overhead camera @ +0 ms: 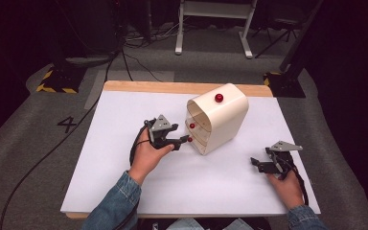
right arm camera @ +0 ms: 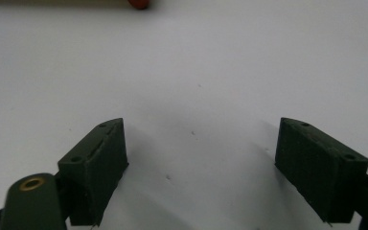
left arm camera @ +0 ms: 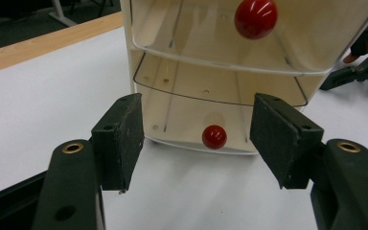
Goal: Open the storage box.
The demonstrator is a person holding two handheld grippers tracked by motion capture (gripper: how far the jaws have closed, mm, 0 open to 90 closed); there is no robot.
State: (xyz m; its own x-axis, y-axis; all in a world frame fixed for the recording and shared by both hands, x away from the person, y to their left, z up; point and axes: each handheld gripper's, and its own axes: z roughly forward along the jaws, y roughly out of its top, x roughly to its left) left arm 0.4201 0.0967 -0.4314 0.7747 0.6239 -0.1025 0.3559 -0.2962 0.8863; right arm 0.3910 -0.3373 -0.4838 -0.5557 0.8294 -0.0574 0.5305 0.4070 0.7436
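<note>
drawer unit stood directly ahead of the left gripper, jaws spread wide and empty, the bottom drawer's red knob between them. right gripper rested wide, empty. risk judged: an off-centre closure could slip off the round knob.

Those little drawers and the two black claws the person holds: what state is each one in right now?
Bottom drawer: shut, red knob between the open jaws, not gripped.
Middle drawer: shut.
Top drawer: shut.
Left gripper: open, facing the bottom knob.
Right gripper: open, over bare white table.
</note>
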